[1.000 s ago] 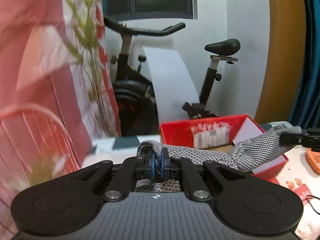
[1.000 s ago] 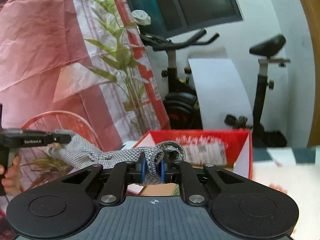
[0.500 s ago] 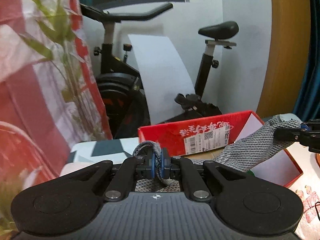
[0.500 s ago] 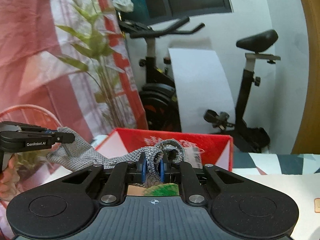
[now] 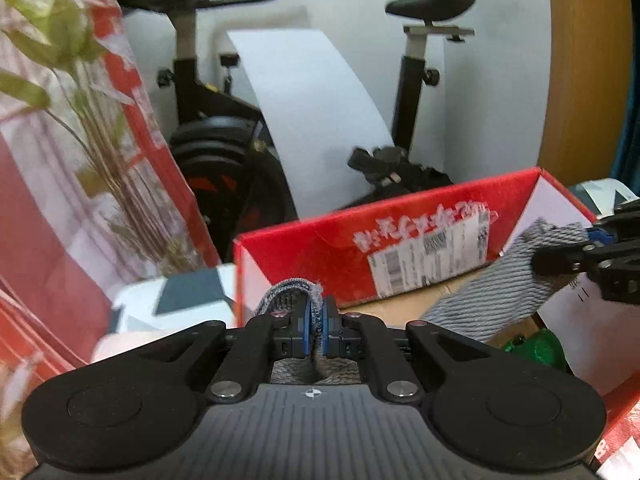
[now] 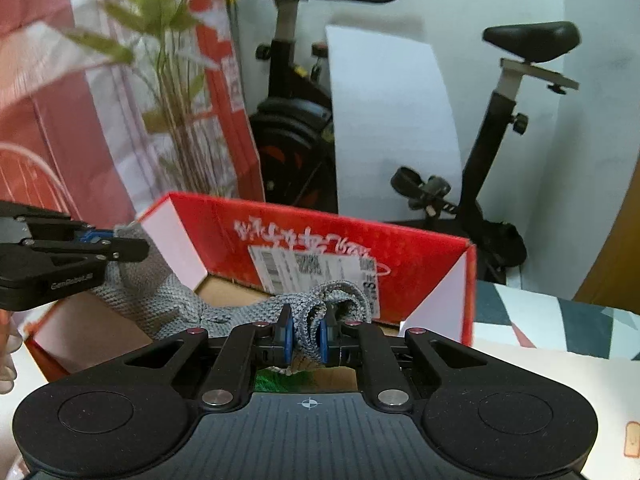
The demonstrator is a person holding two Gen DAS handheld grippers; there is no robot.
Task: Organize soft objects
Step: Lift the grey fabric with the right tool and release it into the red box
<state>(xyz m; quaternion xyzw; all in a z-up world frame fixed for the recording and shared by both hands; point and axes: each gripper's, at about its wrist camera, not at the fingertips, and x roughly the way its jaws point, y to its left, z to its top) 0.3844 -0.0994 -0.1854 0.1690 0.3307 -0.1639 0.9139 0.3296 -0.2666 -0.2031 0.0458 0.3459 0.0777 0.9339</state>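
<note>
A grey knitted cloth hangs stretched between both grippers, just above the open red cardboard box. My left gripper is shut on one end of the grey knitted cloth, which bunches over its blue pads. My right gripper is shut on the other end, a folded wad between its pads. In the left wrist view the right gripper shows at the right edge; in the right wrist view the left gripper shows at the left edge. The red box has a brown floor and a green thing inside.
An exercise bike with its saddle stands behind the box against a white wall. A red and white curtain with a leafy plant is at the left. A patterned tablecloth lies right of the box. A wooden panel is at the right.
Both grippers have sunk and moved toward the red box, carrying the cloth with them. The box now looms larger and the cloth hangs over its opening.
</note>
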